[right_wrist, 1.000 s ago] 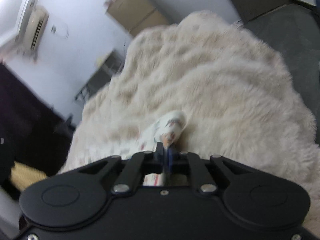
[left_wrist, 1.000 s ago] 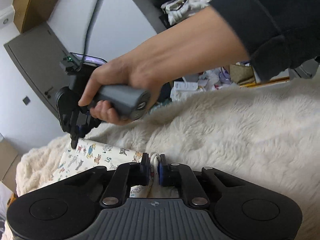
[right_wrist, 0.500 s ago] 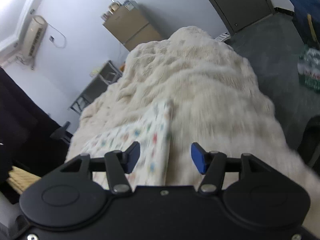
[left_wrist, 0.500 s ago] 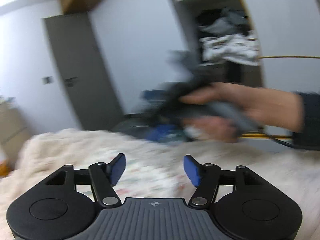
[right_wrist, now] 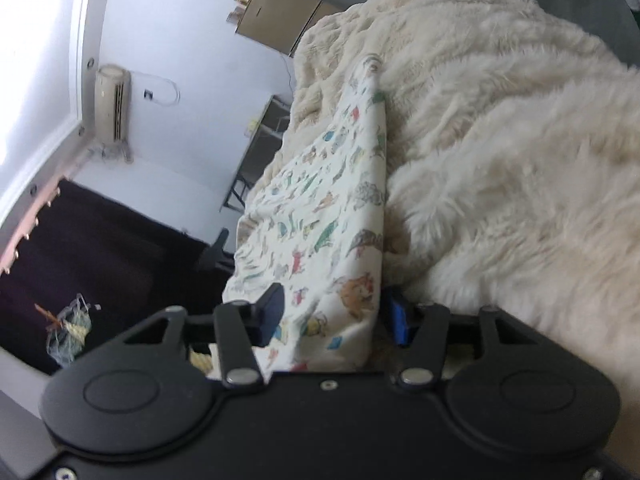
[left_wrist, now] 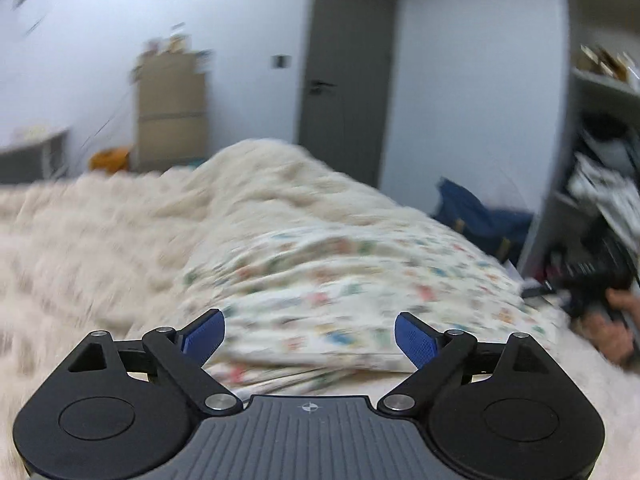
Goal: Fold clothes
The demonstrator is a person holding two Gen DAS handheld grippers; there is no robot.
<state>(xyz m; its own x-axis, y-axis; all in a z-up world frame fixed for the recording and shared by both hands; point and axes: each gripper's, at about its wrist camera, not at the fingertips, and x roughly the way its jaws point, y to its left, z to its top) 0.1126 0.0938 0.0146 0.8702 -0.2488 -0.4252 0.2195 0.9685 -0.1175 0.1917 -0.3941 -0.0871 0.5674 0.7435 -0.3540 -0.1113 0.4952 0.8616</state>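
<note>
Printed garment point(left_wrist: 352, 292) lying on the fluffy blanket point(right_wrist: 520, 140)
Left gripper point(left_wrist: 310, 338) opening, empty, just short of garment; right gripper point(right_wrist: 334, 316) with jaws apart around garment's folded edge, closing

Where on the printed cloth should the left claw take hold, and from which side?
Probably the near layered edge of the printed cloth, approached low from the near side: that edge lies flat on the blanket facing the left claw, whose jaws are opening with nothing gripped between them.
</note>
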